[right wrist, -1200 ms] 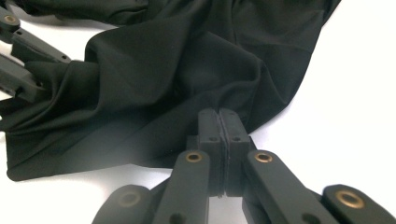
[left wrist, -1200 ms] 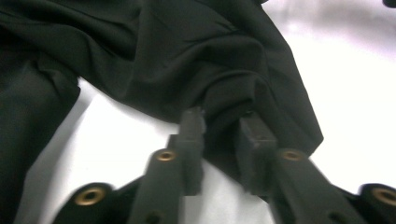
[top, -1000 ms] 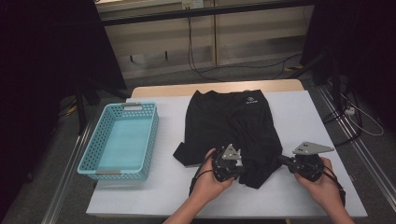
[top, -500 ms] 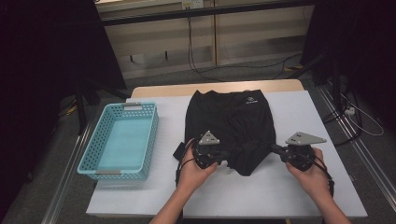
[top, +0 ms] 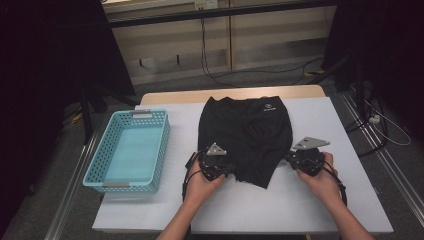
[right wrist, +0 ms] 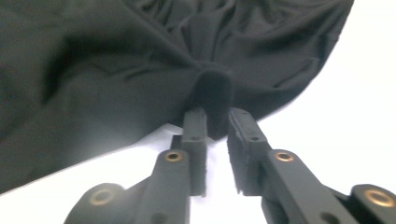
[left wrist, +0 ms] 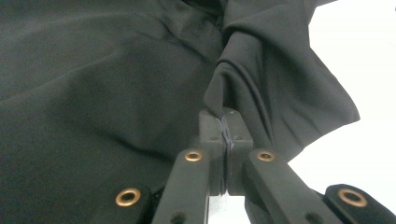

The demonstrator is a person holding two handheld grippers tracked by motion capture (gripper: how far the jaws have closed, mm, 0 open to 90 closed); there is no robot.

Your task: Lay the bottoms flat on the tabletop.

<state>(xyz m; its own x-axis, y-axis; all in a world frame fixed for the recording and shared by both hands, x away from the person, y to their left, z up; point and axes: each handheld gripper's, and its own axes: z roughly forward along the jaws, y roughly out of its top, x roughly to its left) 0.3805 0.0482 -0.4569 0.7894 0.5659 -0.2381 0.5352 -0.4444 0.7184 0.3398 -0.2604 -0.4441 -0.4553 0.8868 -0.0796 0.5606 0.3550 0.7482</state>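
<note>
The black shorts (top: 245,135) lie spread on the white table (top: 320,200), waistband at the far end, hem toward you. Both lower corners are taken up by your grippers.

Left gripper (top: 216,167): your fingers (left wrist: 212,128) are pressed together on a fold of the fabric, which rises bunched directly ahead of the tips. The fold's far side is hidden behind its own creases, and the cloth extends past the top and left edges of the left gripper view.

Right gripper (top: 305,161): your fingers (right wrist: 195,126) stand slightly apart with a rolled tuck of fabric lodged between them. You cannot tell from the pictures how firmly that tuck is pinched. From above, the grey plate and your hand (top: 322,182) cover the contact point.

A small white logo (top: 270,106) sits near the waistband, too small to read.

A light blue basket (top: 127,150) rests on the table, well apart to the left of your left fingers.
</note>
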